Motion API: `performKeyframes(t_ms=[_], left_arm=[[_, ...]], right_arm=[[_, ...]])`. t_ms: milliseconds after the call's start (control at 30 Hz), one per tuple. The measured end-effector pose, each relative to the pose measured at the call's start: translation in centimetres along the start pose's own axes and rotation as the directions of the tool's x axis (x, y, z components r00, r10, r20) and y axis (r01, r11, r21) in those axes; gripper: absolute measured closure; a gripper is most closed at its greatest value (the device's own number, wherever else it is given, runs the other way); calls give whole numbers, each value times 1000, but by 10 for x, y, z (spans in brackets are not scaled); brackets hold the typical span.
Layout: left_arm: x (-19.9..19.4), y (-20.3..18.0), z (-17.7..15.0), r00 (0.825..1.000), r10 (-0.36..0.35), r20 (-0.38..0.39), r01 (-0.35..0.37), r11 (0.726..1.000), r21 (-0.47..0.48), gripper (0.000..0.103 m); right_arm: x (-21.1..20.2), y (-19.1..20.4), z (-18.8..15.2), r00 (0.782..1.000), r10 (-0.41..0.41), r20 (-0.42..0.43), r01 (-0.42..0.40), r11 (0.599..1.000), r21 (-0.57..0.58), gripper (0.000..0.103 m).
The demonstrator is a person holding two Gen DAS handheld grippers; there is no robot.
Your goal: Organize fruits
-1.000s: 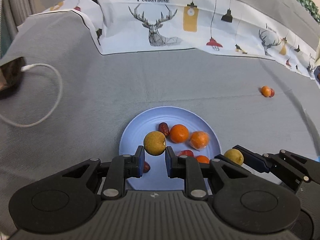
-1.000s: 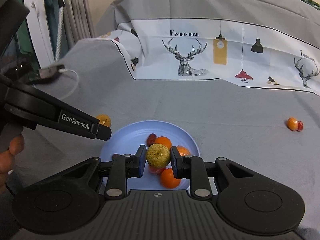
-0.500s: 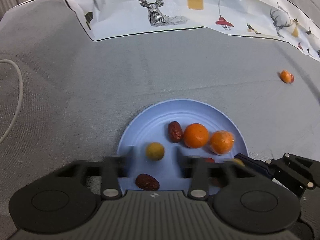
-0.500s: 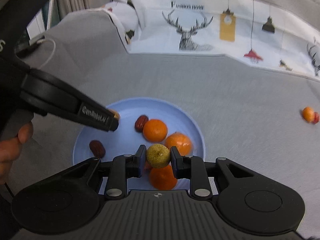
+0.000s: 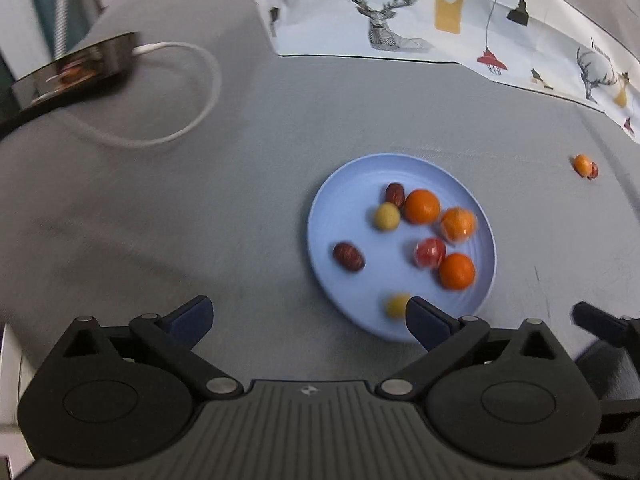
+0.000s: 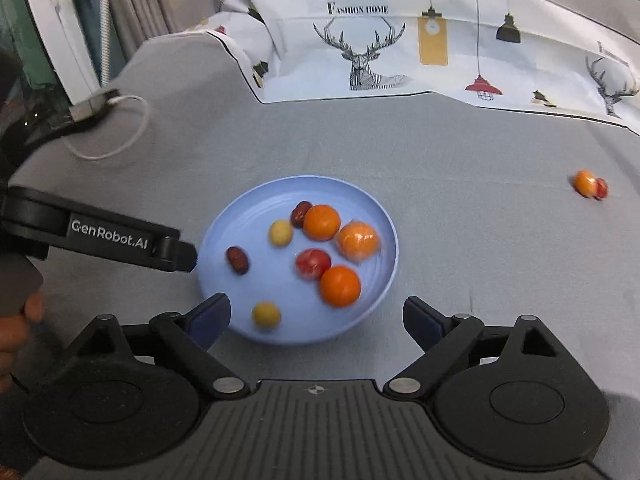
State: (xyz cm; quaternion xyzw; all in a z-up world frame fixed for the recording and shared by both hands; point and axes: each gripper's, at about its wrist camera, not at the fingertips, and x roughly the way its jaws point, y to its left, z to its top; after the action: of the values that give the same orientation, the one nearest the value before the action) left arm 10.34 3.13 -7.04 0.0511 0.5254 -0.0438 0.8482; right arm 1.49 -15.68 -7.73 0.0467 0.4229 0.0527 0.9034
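Note:
A blue plate (image 5: pixel 320 216) (image 6: pixel 224 236) lies on the grey cloth. It holds several fruits: two yellow round ones (image 6: pixel 266 314) (image 6: pixel 280 233), oranges (image 6: pixel 340 286), a wrapped red one (image 6: pixel 313 263) and two dark red dates (image 6: pixel 237 260). My left gripper (image 5: pixel 308 320) is open and empty, near the plate's front left. My right gripper (image 6: pixel 316 318) is open and empty over the plate's near rim. A small orange fruit with a red one (image 6: pixel 590 185) lies apart at the far right.
A white cable (image 5: pixel 168 136) loops from a dark device (image 5: pixel 68 68) at the back left. A printed deer cloth (image 6: pixel 400 52) covers the back. The left gripper's arm (image 6: pixel 100 236) reaches in at the plate's left edge.
Both grippers opened and let their yellow fruits fall onto the plate, the left one first. Both grippers then pulled back from the plate.

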Motion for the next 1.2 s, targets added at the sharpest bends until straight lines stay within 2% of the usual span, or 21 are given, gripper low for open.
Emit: performKeyframes(t_ms=[167, 533, 867, 1200], left_arm=[[-40, 6, -23, 998, 16, 60, -17, 1000, 13, 1], [-96, -15, -50, 984, -37, 172, 26, 997, 68, 1], [-119, -28, -55, 974, -52, 220, 30, 994, 104, 1], [-125, -32, -56, 974, -50, 222, 25, 993, 112, 1]], right_arm=[[-49, 10, -13, 995, -34, 98, 36, 999, -20, 5], [-110, 18, -31, 969, -65, 237, 80, 995, -54, 3], [-132, 22, -39, 950, -66, 305, 93, 993, -74, 1], [-134, 16, -42, 949, -62, 309, 80, 996, -45, 1]])
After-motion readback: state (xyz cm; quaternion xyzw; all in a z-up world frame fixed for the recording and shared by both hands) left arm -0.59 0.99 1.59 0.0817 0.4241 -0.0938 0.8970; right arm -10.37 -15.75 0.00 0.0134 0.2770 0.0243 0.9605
